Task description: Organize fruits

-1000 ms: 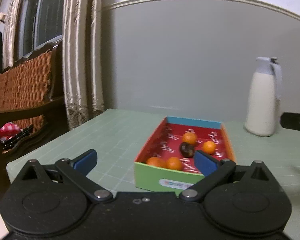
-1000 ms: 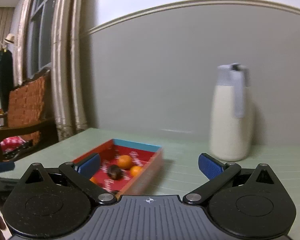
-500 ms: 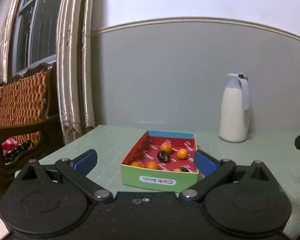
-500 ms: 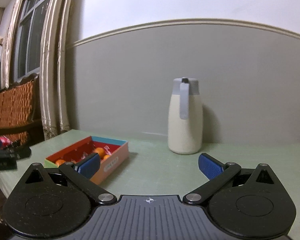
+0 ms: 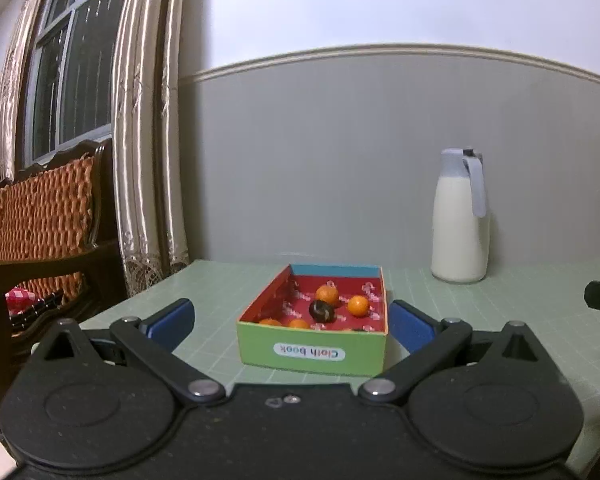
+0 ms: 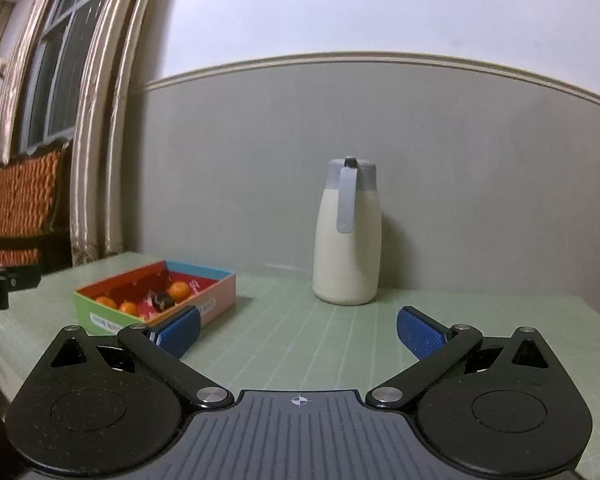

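- The box (image 5: 312, 354) carries a white oval label (image 5: 309, 352) on its green front wall; it reads "Cloth book", printed upside down.
- In the right wrist view, the labels on the box are too blurred to read.
- No other readable text.

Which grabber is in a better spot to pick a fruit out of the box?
Probably the left gripper: the box sits straight ahead between its open fingers. The right gripper faces the white jug, with the box off to its left.
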{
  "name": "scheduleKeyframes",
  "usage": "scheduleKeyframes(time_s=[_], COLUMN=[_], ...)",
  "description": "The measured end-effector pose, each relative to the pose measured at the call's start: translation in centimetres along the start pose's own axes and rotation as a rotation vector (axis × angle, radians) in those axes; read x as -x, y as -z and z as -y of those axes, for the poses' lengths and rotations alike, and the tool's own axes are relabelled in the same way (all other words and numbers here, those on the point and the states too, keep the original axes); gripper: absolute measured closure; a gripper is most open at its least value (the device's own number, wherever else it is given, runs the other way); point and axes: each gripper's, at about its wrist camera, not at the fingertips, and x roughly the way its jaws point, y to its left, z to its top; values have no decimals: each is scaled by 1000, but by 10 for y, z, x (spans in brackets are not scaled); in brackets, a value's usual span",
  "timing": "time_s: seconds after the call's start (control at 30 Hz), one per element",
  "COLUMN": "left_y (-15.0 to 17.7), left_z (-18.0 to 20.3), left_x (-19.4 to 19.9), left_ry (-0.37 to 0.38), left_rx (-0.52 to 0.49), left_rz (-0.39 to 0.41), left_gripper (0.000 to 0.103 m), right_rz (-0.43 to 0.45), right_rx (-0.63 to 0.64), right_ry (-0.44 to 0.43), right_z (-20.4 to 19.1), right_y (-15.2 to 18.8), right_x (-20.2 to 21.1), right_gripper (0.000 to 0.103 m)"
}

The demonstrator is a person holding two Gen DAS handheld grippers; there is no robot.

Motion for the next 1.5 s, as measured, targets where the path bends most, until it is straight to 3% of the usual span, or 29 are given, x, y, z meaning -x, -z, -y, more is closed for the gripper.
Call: scheduleKeyframes(time_s=[1.5], left_y=[3], left_z=[-5], left_x=[-1], left_ry=[8], left_rx=[30], left_rz=[-16], left_gripper=[6], right_rz=[-41], right_rx=[3], right_ry=[0], right_z=[6], right_y=[-1], right_x=[-8], right_gripper=[0])
